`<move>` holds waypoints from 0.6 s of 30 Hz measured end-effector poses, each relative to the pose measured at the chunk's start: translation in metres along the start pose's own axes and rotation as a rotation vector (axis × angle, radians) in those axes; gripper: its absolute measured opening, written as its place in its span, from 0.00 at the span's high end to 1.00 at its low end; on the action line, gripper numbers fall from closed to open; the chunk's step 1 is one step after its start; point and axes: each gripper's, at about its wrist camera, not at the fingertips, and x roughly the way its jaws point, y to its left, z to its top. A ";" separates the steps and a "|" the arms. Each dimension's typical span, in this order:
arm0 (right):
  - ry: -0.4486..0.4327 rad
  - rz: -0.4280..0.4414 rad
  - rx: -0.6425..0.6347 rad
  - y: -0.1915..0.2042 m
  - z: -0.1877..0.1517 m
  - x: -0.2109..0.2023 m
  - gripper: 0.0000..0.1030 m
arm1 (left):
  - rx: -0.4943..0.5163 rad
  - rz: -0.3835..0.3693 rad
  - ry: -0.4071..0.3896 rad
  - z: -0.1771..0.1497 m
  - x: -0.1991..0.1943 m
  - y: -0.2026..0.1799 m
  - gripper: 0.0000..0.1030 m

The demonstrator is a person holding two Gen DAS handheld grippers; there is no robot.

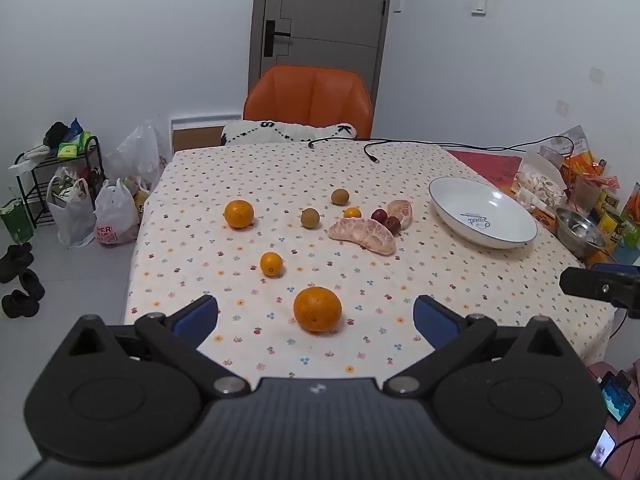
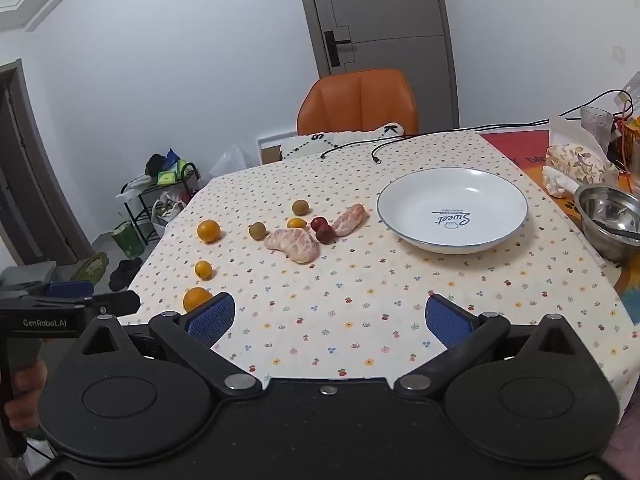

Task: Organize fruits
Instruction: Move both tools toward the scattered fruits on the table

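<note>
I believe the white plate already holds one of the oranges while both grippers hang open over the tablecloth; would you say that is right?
Not quite. The white plate holds no fruit at all: the right wrist view shows its inside bare apart from the printed lettering. The oranges, such as the nearest orange, lie on the tablecloth. The rest stands: the left gripper and the right gripper are both open.

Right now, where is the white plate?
The white plate sits empty on the table's right side in both wrist views, just right of the peeled citrus pieces and left of the steel bowl.
</note>
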 end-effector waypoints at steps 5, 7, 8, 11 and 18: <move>0.011 0.007 -0.006 0.003 -0.001 0.002 0.00 | -0.004 -0.003 0.003 -0.001 0.001 0.002 0.00; 0.022 0.013 -0.007 0.004 -0.002 0.003 0.00 | -0.001 -0.003 0.004 -0.001 0.001 0.002 0.00; 0.027 0.018 -0.008 0.005 -0.002 0.003 0.00 | 0.000 -0.002 0.004 -0.001 0.001 0.002 0.00; 0.034 0.016 -0.015 0.007 -0.002 0.004 0.00 | 0.000 -0.003 0.002 -0.001 0.001 0.003 0.00; 0.034 0.016 -0.021 0.009 -0.003 0.003 0.00 | -0.002 -0.002 0.001 0.000 -0.001 0.004 0.00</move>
